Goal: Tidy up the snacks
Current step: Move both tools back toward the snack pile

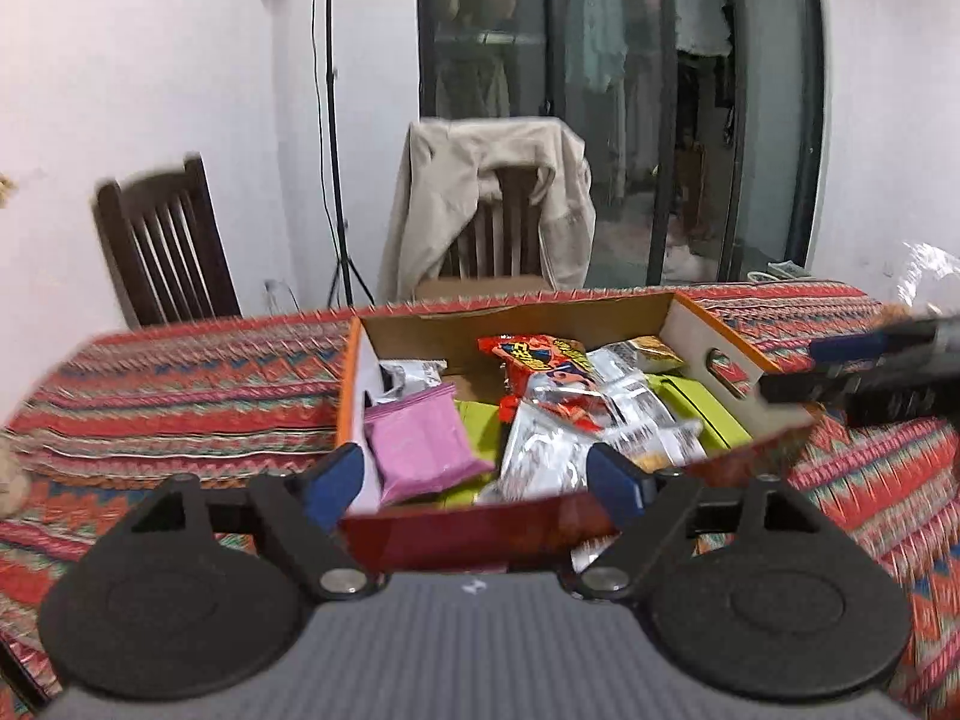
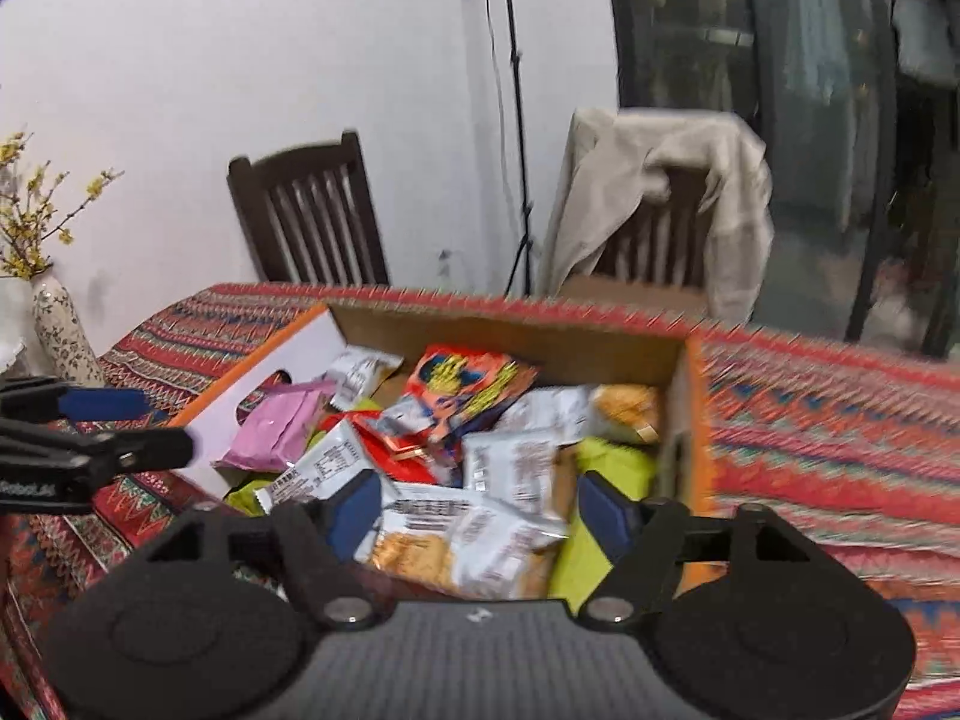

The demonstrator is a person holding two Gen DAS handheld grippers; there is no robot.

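Observation:
A cardboard box (image 1: 708, 324) with orange edges sits on the patterned tablecloth, filled with several snack packets: a pink pack (image 1: 420, 450), a red-orange pack (image 1: 540, 354), silver packs (image 1: 552, 450) and green ones. My left gripper (image 1: 477, 480) stands open at the box's near wall, nothing between its blue pads. In the right wrist view the same box (image 2: 510, 330) lies just ahead, with the pink pack (image 2: 276, 429) and red-orange pack (image 2: 468, 384) inside. My right gripper (image 2: 480, 510) is open over the silver packs (image 2: 480, 534), not pressing on any.
Two dark wooden chairs (image 1: 162, 246) stand behind the table, one draped with a beige jacket (image 1: 492, 180). A light stand (image 1: 333, 120) rises by the wall. A flowered vase (image 2: 60, 330) stands at the table's left end. Glass doors fill the right background.

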